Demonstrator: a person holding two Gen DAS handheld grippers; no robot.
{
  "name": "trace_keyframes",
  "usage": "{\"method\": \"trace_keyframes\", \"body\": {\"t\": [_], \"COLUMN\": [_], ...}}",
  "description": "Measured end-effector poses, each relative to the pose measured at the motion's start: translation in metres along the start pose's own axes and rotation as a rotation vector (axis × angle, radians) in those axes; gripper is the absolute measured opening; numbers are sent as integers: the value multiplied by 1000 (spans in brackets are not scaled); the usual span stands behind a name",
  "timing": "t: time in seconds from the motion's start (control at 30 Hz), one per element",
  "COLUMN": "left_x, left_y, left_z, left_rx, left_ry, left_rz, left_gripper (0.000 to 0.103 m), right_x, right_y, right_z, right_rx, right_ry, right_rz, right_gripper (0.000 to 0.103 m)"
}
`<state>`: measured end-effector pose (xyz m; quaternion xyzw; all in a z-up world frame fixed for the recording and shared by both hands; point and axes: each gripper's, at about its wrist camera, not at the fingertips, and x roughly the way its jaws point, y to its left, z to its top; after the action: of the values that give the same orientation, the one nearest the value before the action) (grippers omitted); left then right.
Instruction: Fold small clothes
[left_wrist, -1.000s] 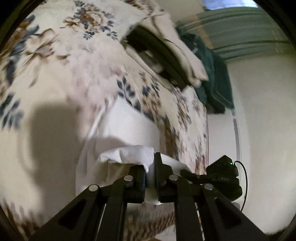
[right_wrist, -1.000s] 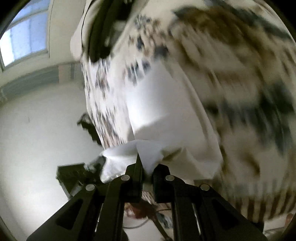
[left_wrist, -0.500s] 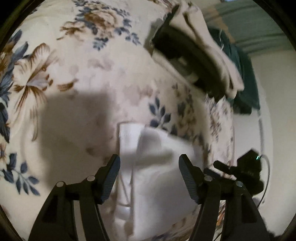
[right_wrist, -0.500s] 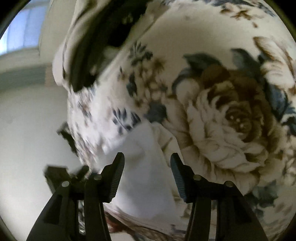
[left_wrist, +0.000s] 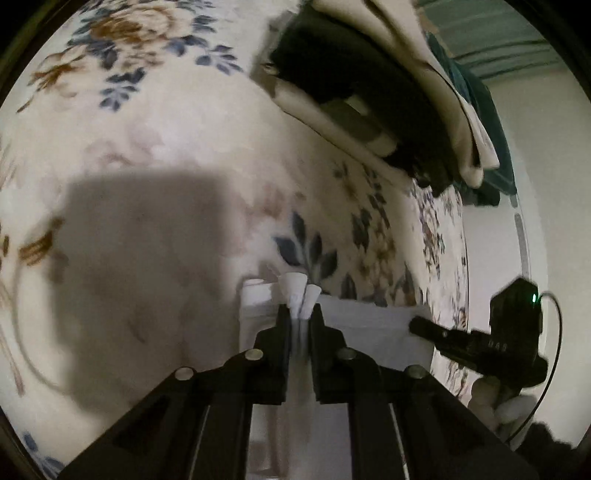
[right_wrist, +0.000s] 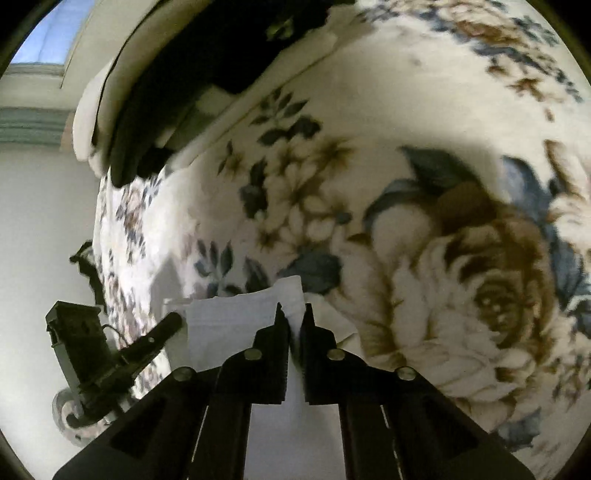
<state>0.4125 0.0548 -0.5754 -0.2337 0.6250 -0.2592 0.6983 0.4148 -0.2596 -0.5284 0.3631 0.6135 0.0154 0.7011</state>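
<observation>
A small white garment lies flat on a floral blanket. My left gripper is shut on the garment's far left corner, with bunched white cloth sticking out past the tips. My right gripper is shut on the far right corner of the same white garment. The right gripper also shows at the right of the left wrist view, and the left gripper at the left of the right wrist view.
A stack of folded clothes, cream and black, lies at the far side of the blanket, with dark green cloth behind it. The stack also shows in the right wrist view. A pale wall and a window lie beyond.
A second ago both grippers held the cloth in the air. Half a second ago both were open over the laid-down garment. Now both are shut on its far corners.
</observation>
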Motion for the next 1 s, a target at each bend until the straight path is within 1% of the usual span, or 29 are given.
{"method": "trace_keyframes", "body": {"t": [0.03, 0.07, 0.1, 0.13, 0.17, 0.2, 0.23, 0.27, 0.33, 0.4, 0.47, 0.5, 0.53, 0.57, 0.6, 0.63, 0.67, 0.73, 0.8, 0.87, 0.9, 0.93, 0.97, 1.0], "left_x": [-1, -4, -9, -18, -29, -41, -47, -54, -53, -47, -39, -36, -34, -33, -33, -35, -37, -43, -50, -58, -60, -63, -63, -62], "left_y": [5, 11, 13, 13, 13, 13, 15, 17, 20, 22, 16, 12, 8, 3, 1, 1, 2, 4, 9, 19, 26, 33, 39, 43], "left_z": [1, 1, -1, -5, -13, -24, -32, -48, -70, -97, -118, -125, -129, -134, -136, -138, -138, -136, -134, -130, -130, -128, -125, -123], "left_rx": [-29, -63, -75, -73, -62, -56, -59, -73, -100, -142, -144, -133, -118, -90, -79, -85, -97, -111, -109, -122, -136, -161, -190, -208], "left_ry": [11, 25, 25, 20, 10, -2, -3, 9, 49, 97, 110, 112, 109, 104, 106, 95, 83, 67, 49, 36, 35, 36, 38, 38], "left_rz": [-2, 0, 11, 23, 39, 45, 48, 48, 52, 25, 26, 35, 43, 55, 77, 90, 89, 96, 129, 157, 155, 131, 95, 64], "left_gripper": [11, 18, 33, 42, 56, 61, 61, 61, 61, 61, 59, 56, 47, 15, 9, 9, 7, 6, 6, 6, 8, 8, 19, 45], "right_x": [-1, 2, 2, 0, -3, -9, -12, -18, -23, -24, -21, -18, -17, -15, -14, -13, -12, -16, -21, -20, -18, -16, -13, -11], "right_y": [-3, -7, -11, -15, -17, -23, -26, -34, -45, -53, -60, -63, -65, -66, -67, -66, -65, -62, -61, -63, -64, -65, -66, -67], "right_z": [0, 1, 0, -1, -3, -7, -11, -19, -36, -53, -70, -80, -90, -95, -102, -106, -110, -113, -113, -112, -112, -111, -107, -104], "right_rx": [7, 26, 42, 60, 72, 89, 99, 119, 142, 152, 159, 162, 168, 169, 168, 164, 150, 133, 136, 136, 131, 133, 141, 151], "right_ry": [-5, 16, 34, 51, 52, 51, 54, 63, 84, 116, 147, 164, 173, 176, 180, 180, 178, 156, 132, 143, 160, 175, 196, 209], "right_rz": [-2, 18, 28, 22, 24, 39, 51, 68, 93, 95, 92, 90, 83, 84, 89, 98, 100, 77, 65, 58, 50, 50, 59, 78], "right_gripper": [6, 6, 11, 19, 25, 37, 44, 44, 44, 44, 44, 44, 44, 44, 40, 30, 7, 2, 2, 2, 2, 2, 5, 11]}}
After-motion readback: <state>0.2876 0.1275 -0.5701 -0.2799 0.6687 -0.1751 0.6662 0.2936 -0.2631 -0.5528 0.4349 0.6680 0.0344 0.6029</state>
